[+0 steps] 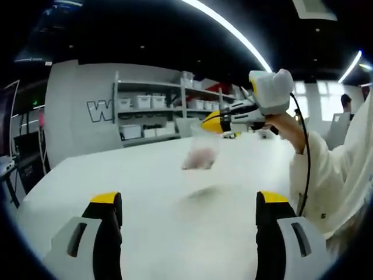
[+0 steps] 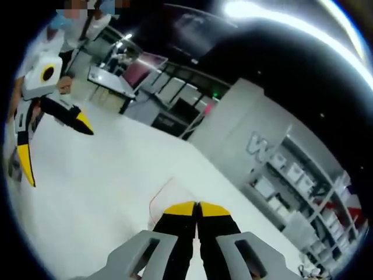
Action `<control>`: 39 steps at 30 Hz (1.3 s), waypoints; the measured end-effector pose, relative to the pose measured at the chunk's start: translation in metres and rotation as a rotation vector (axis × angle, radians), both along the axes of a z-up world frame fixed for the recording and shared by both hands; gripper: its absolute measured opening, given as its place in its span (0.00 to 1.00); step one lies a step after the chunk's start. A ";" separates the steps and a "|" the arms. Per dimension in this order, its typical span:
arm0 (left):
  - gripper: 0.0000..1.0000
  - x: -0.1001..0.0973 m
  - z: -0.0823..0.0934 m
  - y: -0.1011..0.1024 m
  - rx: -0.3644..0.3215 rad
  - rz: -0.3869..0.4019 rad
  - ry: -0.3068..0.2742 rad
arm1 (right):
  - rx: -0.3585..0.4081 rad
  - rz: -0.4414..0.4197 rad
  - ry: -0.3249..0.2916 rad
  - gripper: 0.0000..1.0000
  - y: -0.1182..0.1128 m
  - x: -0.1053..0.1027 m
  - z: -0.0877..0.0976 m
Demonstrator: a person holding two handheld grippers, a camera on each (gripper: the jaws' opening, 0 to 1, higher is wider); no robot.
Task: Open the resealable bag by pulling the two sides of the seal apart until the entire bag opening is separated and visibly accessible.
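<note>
A clear resealable bag (image 1: 200, 153) hangs blurred in the air above the white table (image 1: 116, 175), casting a shadow below it. My right gripper (image 1: 210, 123), held by a hand in a white sleeve, comes in from the right and is shut on the bag's top edge. In the right gripper view its jaws (image 2: 197, 209) are pressed together over the clear bag (image 2: 169, 195), whose thin red seal line shows. My left gripper (image 1: 189, 198) stands wide open near the table's front with nothing between its jaws. It also appears open at the left as the left gripper (image 2: 63, 158), well apart from the bag.
Shelves (image 1: 151, 111) with white bins stand behind the table, beside a grey wall (image 1: 76, 111) with a large letter. The person's white sleeve (image 1: 332, 175) fills the right side. Further tables (image 2: 111, 79) and people stand at the far left.
</note>
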State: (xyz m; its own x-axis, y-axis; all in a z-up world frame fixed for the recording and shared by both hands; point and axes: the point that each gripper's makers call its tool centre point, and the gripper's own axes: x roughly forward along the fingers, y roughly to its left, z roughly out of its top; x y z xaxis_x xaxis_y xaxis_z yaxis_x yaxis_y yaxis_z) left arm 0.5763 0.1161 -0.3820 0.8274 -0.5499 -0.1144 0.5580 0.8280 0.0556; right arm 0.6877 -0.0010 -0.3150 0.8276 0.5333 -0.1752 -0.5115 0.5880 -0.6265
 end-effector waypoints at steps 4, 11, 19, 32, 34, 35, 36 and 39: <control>0.94 0.000 -0.002 0.000 0.001 0.001 0.004 | 0.005 -0.002 0.008 0.00 -0.001 0.005 -0.002; 0.94 0.001 -0.004 0.002 0.004 0.005 0.010 | 0.017 -0.004 0.025 0.00 0.000 0.014 -0.008; 0.93 0.002 -0.005 0.002 0.006 0.004 0.015 | 0.024 -0.022 0.042 0.00 -0.005 0.028 -0.014; 0.93 0.000 -0.006 0.001 0.006 0.003 0.022 | 0.027 -0.039 0.035 0.00 -0.009 0.037 -0.008; 0.93 0.000 -0.006 0.001 0.007 0.004 0.023 | 0.029 -0.038 0.035 0.00 -0.008 0.037 -0.008; 0.93 0.000 -0.007 0.001 0.007 0.004 0.024 | 0.030 -0.038 0.036 0.00 -0.008 0.038 -0.008; 0.93 0.000 -0.007 0.002 0.007 0.005 0.025 | 0.029 -0.038 0.037 0.00 -0.008 0.039 -0.008; 0.93 0.000 -0.007 0.002 0.007 0.006 0.027 | 0.032 -0.043 0.043 0.00 -0.009 0.043 -0.010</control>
